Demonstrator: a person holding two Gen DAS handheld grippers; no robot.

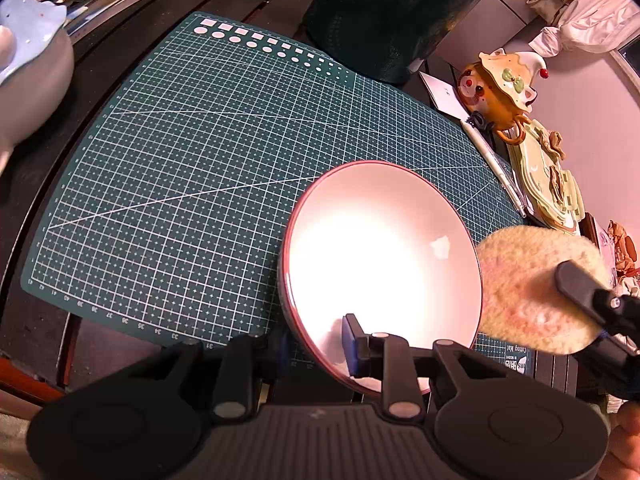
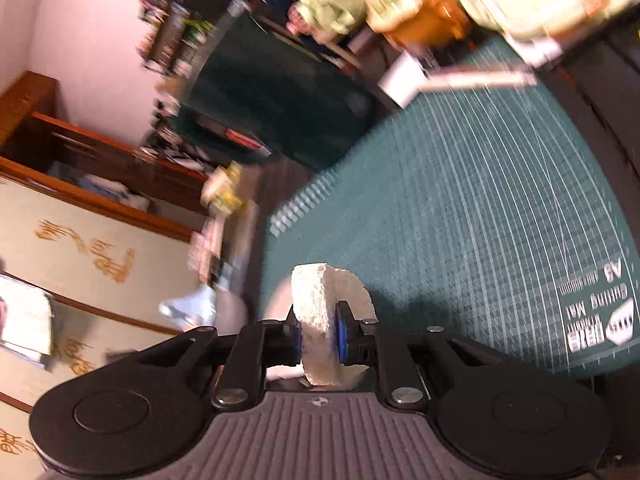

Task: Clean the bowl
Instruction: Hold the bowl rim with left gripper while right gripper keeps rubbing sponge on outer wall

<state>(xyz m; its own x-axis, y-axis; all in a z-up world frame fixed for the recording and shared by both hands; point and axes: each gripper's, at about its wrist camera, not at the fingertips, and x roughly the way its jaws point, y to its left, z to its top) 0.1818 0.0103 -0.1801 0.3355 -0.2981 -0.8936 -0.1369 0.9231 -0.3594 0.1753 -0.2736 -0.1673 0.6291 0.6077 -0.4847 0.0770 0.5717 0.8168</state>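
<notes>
Dark slatted desk (image 1: 100, 68) carrying a green gridded cutting mat (image 1: 192, 168). Pale pink wall (image 2: 80, 32) behind. Wooden shelving (image 2: 92, 148) holds clutter. Cream panel (image 2: 80, 248) bears gold characters. Warm artificial light; surroundings blurred in right wrist view.

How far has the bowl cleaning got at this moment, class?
Done: the left gripper holds the bowl by its rim, tilted above the cutting mat, and the right gripper is shut on the round sponge. In hand: the sponge sits just outside the rim. Left: wiping; a small white speck remains inside.
</notes>
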